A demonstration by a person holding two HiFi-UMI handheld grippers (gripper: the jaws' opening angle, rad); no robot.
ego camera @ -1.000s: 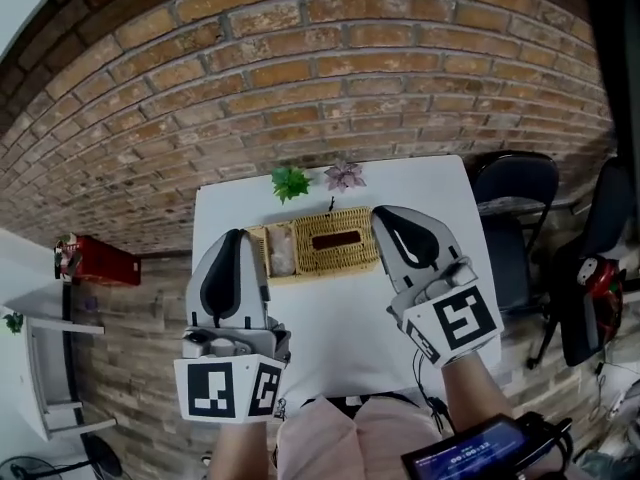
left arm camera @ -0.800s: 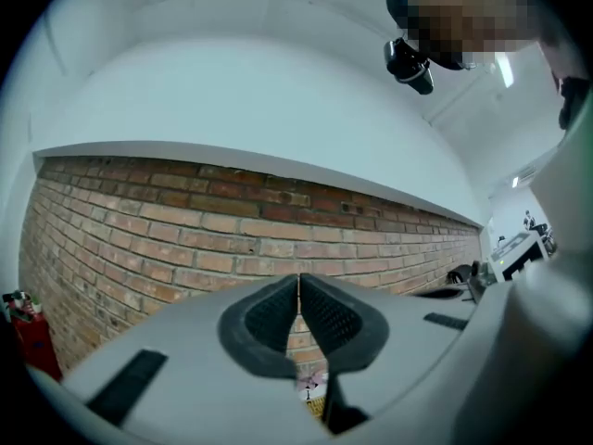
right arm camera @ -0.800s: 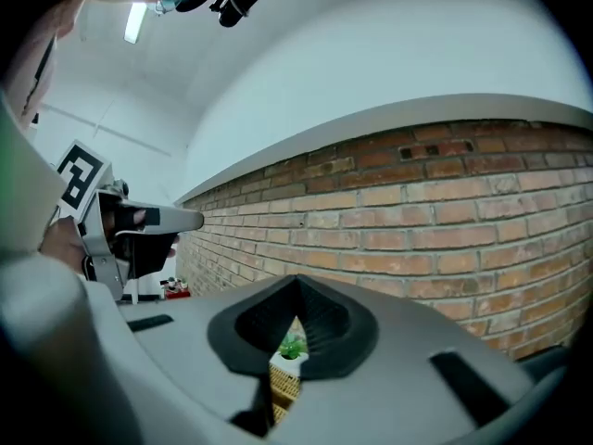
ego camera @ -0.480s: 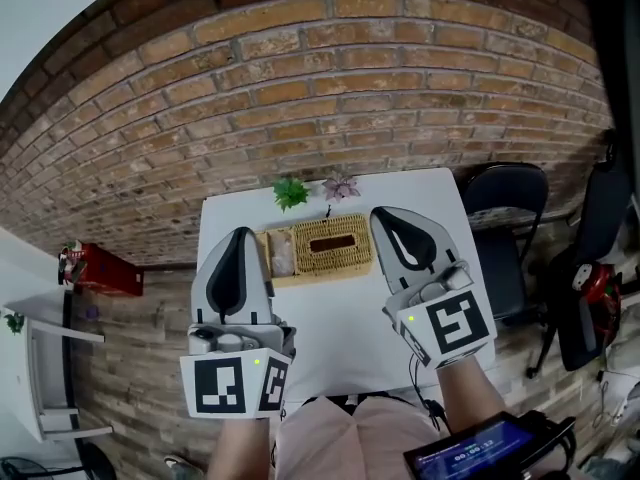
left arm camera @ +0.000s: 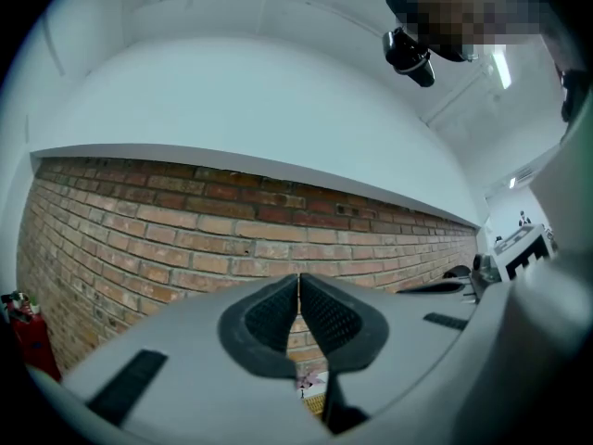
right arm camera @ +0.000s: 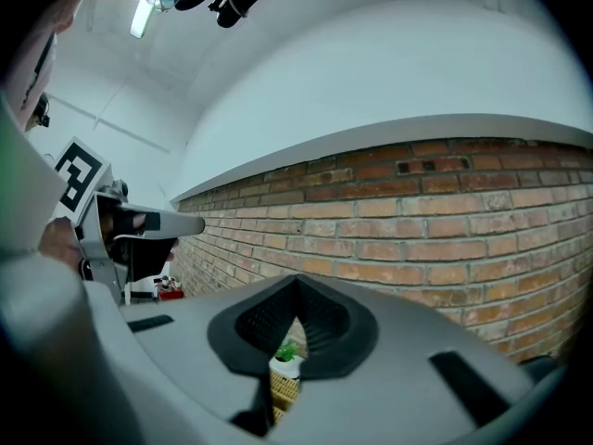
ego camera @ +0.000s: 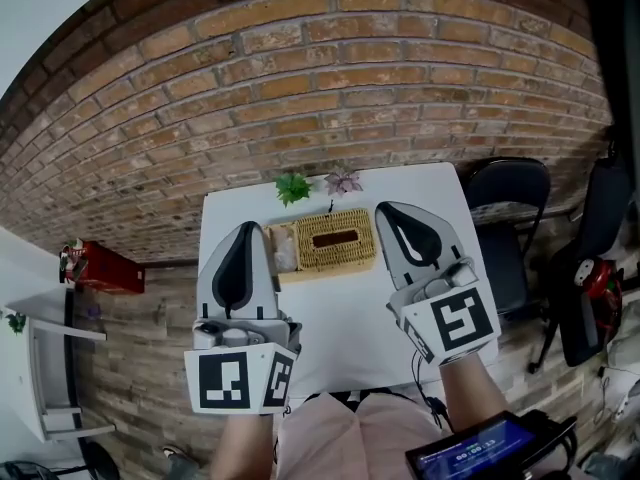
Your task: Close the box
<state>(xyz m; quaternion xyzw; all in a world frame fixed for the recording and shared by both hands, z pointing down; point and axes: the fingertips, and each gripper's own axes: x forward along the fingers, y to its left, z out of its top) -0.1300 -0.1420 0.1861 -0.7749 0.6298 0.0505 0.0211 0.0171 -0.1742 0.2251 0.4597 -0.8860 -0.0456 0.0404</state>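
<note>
Tan woven box (ego camera: 356,254); white table (ego camera: 345,320); red-brown brick wall (ego camera: 300,68).

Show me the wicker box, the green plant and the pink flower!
wicker box (ego camera: 342,258), head view, its woven top.
green plant (ego camera: 292,186), head view, its leaves.
pink flower (ego camera: 344,181), head view, its petals.

I see the box (ego camera: 320,240): a tan woven rectangle, flat on the far half of the white table (ego camera: 345,313), long side running left to right. Dark oblong slot in its top, about mid-length. Left end looks paler; I can't tell whether that part is open.
</note>
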